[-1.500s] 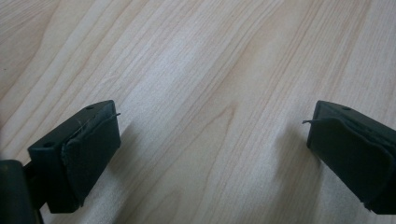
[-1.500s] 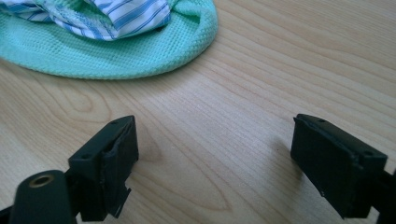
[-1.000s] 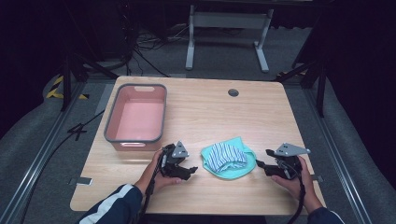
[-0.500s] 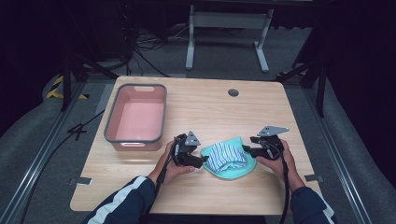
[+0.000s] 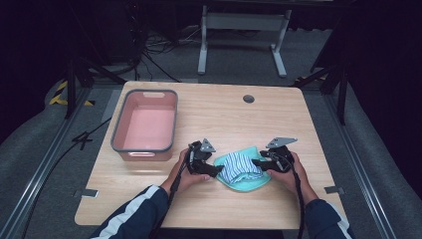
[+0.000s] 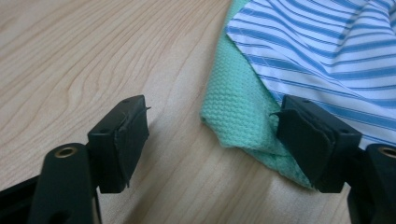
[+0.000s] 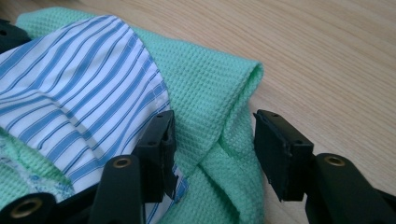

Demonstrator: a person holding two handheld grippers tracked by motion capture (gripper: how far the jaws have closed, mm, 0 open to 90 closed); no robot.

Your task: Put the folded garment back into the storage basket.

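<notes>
**At the table's near edge, both grippers are closing in on the cloth pile**

At the near side of the table [image 5: 298, 114], the green cloth [image 7: 205, 84] is lying with the striped cloth [image 5: 239, 166] on top. The left gripper [image 6: 212, 135] is standing open, its jaws having just widened, the green corner between them and untouched. The right gripper [image 7: 212, 144] has been narrowing around a raised green fold, pads not yet pressing. Best to catch both layers before lifting. The pink bin [image 5: 145, 124] is waiting nearby.

Left hand-held gripper [image 6: 208, 140] gapes around the green cloth's [image 6: 238, 112] corner.
</notes>
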